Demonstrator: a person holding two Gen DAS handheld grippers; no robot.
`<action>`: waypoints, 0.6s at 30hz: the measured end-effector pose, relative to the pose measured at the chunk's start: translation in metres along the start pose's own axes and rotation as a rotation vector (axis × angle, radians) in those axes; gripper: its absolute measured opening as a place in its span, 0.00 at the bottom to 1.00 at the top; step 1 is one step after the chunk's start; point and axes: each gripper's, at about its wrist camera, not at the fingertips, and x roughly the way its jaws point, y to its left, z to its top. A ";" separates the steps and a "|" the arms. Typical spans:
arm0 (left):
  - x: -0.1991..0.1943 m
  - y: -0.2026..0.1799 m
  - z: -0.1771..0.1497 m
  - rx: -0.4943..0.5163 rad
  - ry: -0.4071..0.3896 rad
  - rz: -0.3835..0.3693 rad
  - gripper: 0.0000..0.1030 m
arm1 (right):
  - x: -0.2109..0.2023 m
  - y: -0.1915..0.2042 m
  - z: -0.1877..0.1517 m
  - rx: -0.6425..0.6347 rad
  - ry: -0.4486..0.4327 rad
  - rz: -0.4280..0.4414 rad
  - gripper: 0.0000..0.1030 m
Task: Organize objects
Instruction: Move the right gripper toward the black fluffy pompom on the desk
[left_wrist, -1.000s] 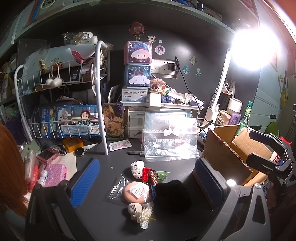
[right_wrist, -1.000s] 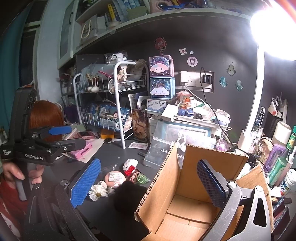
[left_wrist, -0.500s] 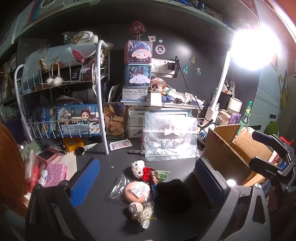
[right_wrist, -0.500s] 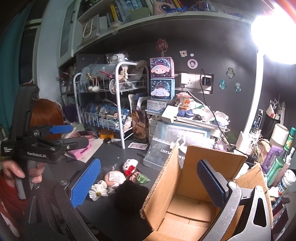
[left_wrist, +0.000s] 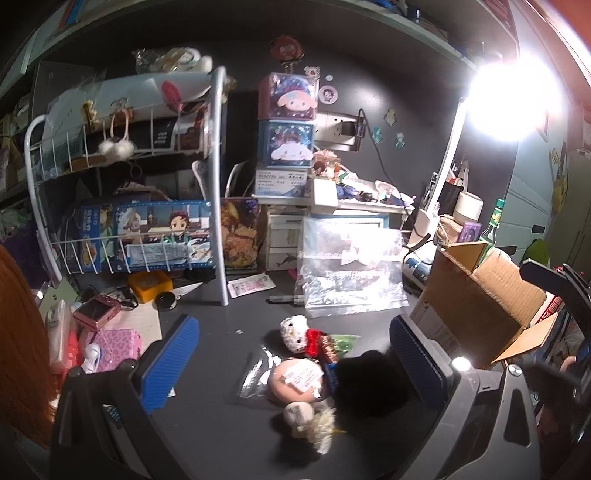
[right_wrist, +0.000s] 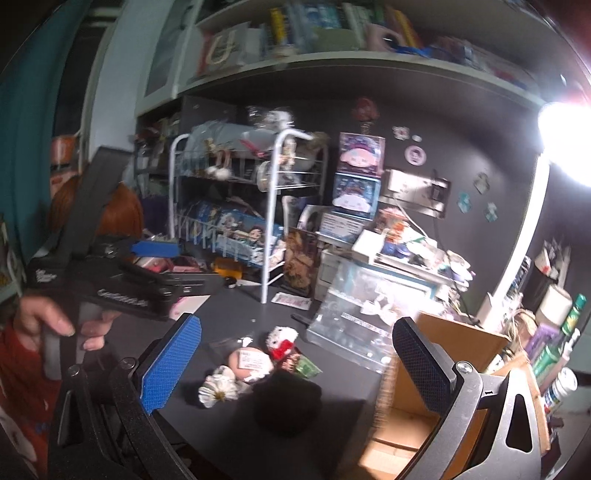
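Toys (left_wrist: 295, 373) clustered on desk (left_wrist: 221, 435) beside cardboard box (left_wrist: 476, 310); both grippers' jaws apart, empty.

1. A white wire rack (left_wrist: 218, 184) stands at the desk's back left, with an anime box (left_wrist: 147, 236) on its lower shelf.
2. Two character boxes (left_wrist: 288, 118) are stacked against the wall.
3. A lamp (left_wrist: 509, 99) glares at upper right.
4. A green bottle (left_wrist: 493, 225) stands far right.

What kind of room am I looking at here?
Most likely a bedroom or hobby desk at home: a cluttered dark desktop, a white wire rack holding anime boxes, stacked cartoon-character boxes, and a bright desk lamp.
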 end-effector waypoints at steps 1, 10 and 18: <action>0.002 0.006 -0.001 -0.001 0.004 -0.001 0.99 | 0.006 0.009 -0.002 0.000 0.006 0.016 1.00; 0.035 0.042 -0.022 0.009 0.088 -0.031 0.99 | 0.078 0.030 -0.054 0.209 0.173 0.076 0.71; 0.062 0.039 -0.042 0.051 0.118 -0.101 0.99 | 0.118 0.014 -0.104 0.316 0.304 -0.092 0.72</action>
